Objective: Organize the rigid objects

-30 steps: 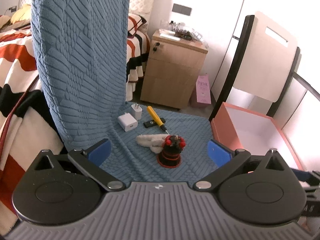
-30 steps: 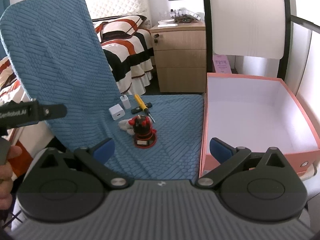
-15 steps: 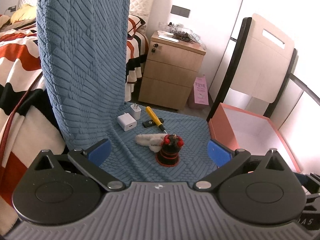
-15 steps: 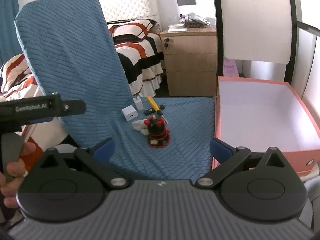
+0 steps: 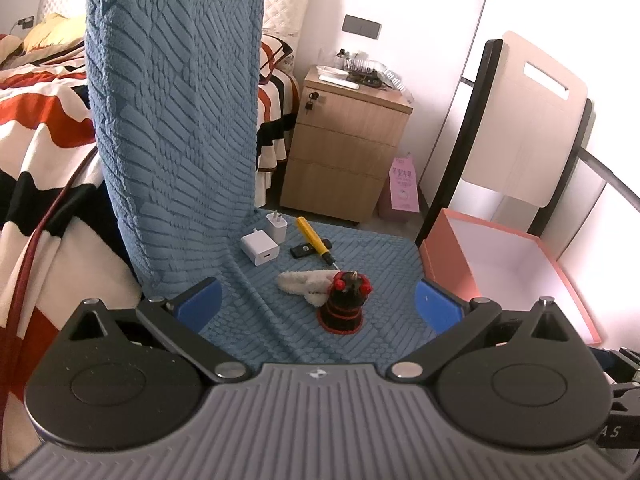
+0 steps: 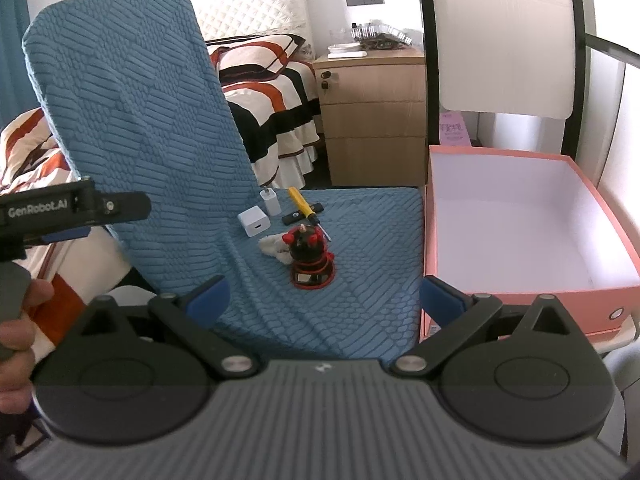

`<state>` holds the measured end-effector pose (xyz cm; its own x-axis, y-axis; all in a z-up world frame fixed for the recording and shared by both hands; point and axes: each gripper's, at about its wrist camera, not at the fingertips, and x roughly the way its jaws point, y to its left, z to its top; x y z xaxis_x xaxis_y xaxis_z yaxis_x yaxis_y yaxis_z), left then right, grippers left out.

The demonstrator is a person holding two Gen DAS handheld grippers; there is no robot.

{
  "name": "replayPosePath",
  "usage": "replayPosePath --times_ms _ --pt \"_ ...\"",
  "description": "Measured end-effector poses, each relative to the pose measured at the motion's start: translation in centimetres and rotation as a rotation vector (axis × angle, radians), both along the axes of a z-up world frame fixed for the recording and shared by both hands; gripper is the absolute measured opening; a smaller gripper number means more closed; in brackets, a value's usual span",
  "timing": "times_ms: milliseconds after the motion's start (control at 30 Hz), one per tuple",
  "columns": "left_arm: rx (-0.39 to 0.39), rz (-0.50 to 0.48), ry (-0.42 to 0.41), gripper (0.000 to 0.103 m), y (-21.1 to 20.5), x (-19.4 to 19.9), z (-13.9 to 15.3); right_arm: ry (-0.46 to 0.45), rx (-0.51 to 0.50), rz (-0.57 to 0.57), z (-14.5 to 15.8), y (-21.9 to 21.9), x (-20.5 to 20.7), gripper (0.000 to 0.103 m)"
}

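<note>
Both claws spread wide, nothing between the pads: left gripper [image 5: 316,300], right gripper [image 6: 324,294]. Both hang above the front edge of the seat, clear of the items.

Work surface is a chair seat under a blue textured cover [image 5: 372,256]; the covered backrest rises in the upper left of both views.

Items cluster mid-frame on the seat:
- black-and-red toy [image 5: 346,304], upright, nearest the grippers
- white fluffy piece [image 5: 302,284], touching the toy on its left
- yellow-handled screwdriver [image 5: 314,240], lying behind the toy
- small black stick [image 5: 310,249], partly under the screwdriver
- two white chargers [image 5: 260,249], side by side near the backrest

Pink box [image 6: 520,240], open top, white inside, sits just right of the seat on a second chair.

Room: bed with orange/black/white striped bedding [image 5: 36,120] at left, wooden nightstand [image 5: 344,152] with three drawers top centre, white walls. Hand [image 6: 16,332] on the left gripper's handle at the left edge of the right wrist view.
</note>
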<state>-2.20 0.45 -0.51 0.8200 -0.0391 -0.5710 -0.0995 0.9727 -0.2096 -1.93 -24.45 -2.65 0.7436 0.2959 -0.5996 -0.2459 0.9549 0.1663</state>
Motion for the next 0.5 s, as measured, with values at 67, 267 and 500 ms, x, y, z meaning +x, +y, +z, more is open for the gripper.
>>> replayPosePath --times_ms 67,267,500 --pt "-0.009 0.006 0.002 0.103 0.10 0.02 -0.17 0.003 0.000 0.002 -0.03 -0.03 0.02 0.103" --pt "-0.007 0.004 0.011 0.103 0.00 0.05 -0.60 0.025 0.010 -0.001 -0.23 -0.19 0.06 0.103" --pt "-0.007 0.012 0.020 0.103 0.24 0.18 -0.95 0.046 0.030 0.002 -0.64 0.02 0.28 0.103"
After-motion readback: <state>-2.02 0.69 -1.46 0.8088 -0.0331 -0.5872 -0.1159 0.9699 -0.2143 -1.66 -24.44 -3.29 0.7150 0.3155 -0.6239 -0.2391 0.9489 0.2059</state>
